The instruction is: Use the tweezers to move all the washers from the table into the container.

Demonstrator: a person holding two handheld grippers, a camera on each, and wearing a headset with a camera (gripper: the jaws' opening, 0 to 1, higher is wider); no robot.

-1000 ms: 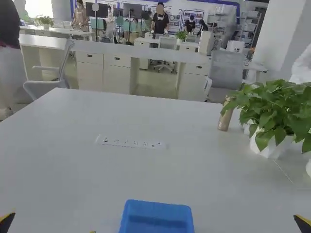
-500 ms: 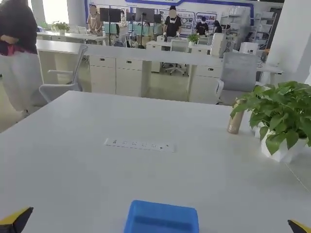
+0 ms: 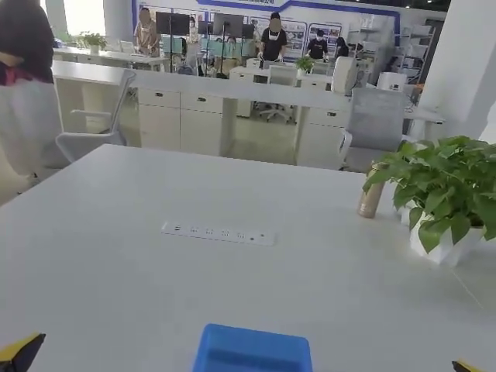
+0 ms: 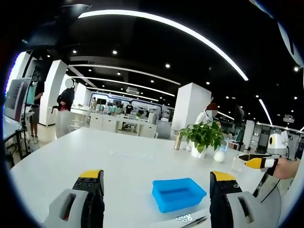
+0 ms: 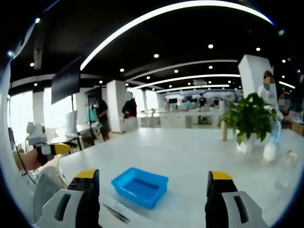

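Here, the left gripper (image 4: 156, 176) and the right gripper (image 5: 153, 175) both hang empty, jaws wide apart. The washers (image 4: 184, 218) and tweezers (image 5: 115, 213) lie on the desk (image 3: 155, 279), just near of the blue container (image 3: 252, 350).

Surface: white table (image 3: 116, 256). Blue container (image 3: 253, 350) near edge, centre; washers (image 4: 184, 218) and tweezers (image 4: 199, 220) just beside it, nearer side. Power strip (image 3: 218, 232) mid-table. Potted plant (image 3: 434, 246), tan bottle (image 3: 370, 200) far right.
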